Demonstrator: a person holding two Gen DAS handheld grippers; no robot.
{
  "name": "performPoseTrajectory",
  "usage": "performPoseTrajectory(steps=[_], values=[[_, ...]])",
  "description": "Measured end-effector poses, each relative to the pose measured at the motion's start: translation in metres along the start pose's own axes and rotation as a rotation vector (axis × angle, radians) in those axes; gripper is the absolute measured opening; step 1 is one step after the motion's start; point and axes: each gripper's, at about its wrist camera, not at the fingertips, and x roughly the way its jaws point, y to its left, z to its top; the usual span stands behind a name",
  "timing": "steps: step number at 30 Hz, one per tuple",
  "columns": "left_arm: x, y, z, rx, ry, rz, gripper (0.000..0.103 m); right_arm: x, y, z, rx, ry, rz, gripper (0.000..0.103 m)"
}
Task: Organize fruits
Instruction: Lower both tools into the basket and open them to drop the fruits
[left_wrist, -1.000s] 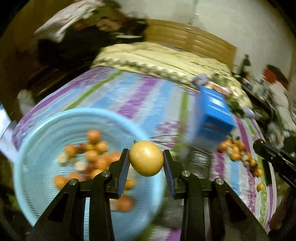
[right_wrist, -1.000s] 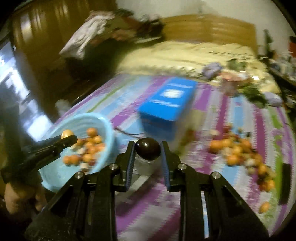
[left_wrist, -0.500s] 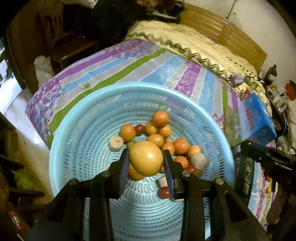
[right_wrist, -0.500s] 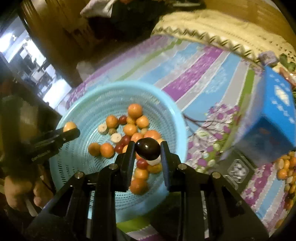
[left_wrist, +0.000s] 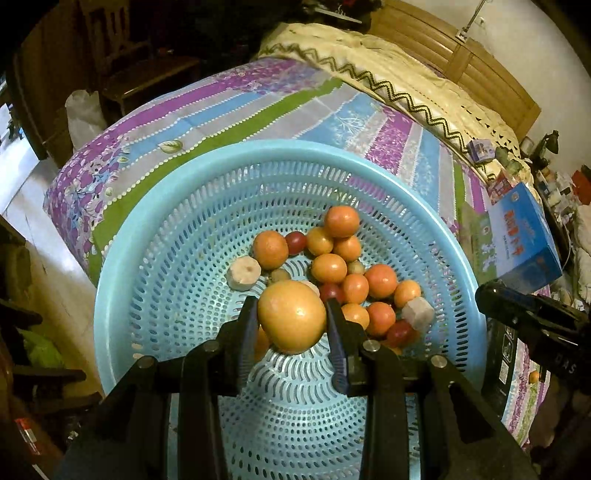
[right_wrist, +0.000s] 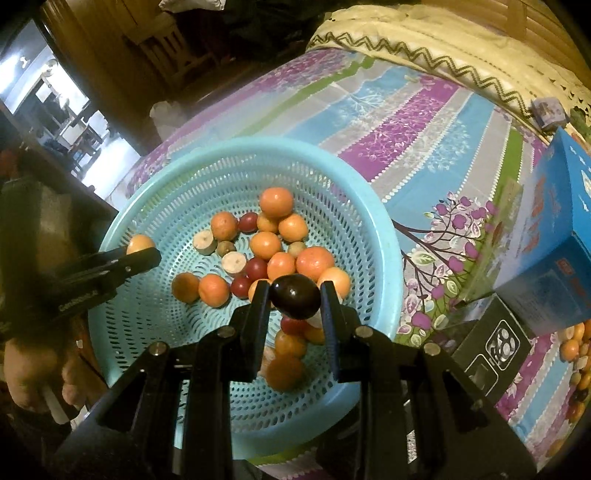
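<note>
A light blue perforated basket (left_wrist: 155, 236) (right_wrist: 373, 206) sits on the striped bedspread and holds several small orange and red fruits (left_wrist: 341, 221) (right_wrist: 275, 201). My left gripper (left_wrist: 291, 317) is shut on a yellow-orange round fruit (left_wrist: 291, 314) above the basket's near side. In the right wrist view that left gripper (right_wrist: 138, 254) enters from the left over the basket rim. My right gripper (right_wrist: 293, 295) is shut on a dark purple plum (right_wrist: 295, 295), held over the fruits in the basket.
A blue carton (left_wrist: 524, 240) (right_wrist: 554, 236) and a black box (right_wrist: 491, 339) stand to the right of the basket. A further heap of small fruits (right_wrist: 576, 350) lies on the bedspread at the far right. A cream blanket (left_wrist: 388, 74) covers the far end of the bed.
Both grippers swung left from the blue carton and came down over the basket, each keeping its fruit. In the last half second they barely moved.
</note>
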Motion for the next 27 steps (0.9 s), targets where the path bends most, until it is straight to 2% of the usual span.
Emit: performPoseTrajectory(steps=[8, 12, 14, 16, 21, 25, 27], values=[[0.007, 0.003, 0.0, -0.004, 0.014, 0.031, 0.037, 0.003, 0.0, 0.0, -0.002, -0.008, -0.008, 0.029], [0.008, 0.005, 0.0, -0.013, 0.009, 0.05, 0.05, 0.003, 0.001, 0.0, -0.009, -0.009, 0.003, 0.029], [0.008, 0.005, 0.0, -0.012, 0.013, 0.055, 0.05, 0.003, 0.001, 0.0, -0.009, -0.008, 0.013, 0.035], [0.009, 0.004, -0.001, -0.012, 0.018, 0.068, 0.051, 0.002, 0.002, 0.0, -0.012, -0.017, 0.011, 0.049], [0.007, 0.003, -0.002, -0.013, 0.013, 0.07, 0.051, -0.003, 0.001, -0.001, -0.009, -0.04, 0.018, 0.051], [-0.003, -0.007, -0.002, -0.004, -0.027, 0.047, 0.051, -0.031, -0.002, -0.01, -0.018, -0.154, 0.022, 0.051], [-0.017, -0.023, -0.003, 0.017, -0.09, 0.013, 0.051, -0.059, -0.009, -0.029, -0.03, -0.263, -0.008, 0.051]])
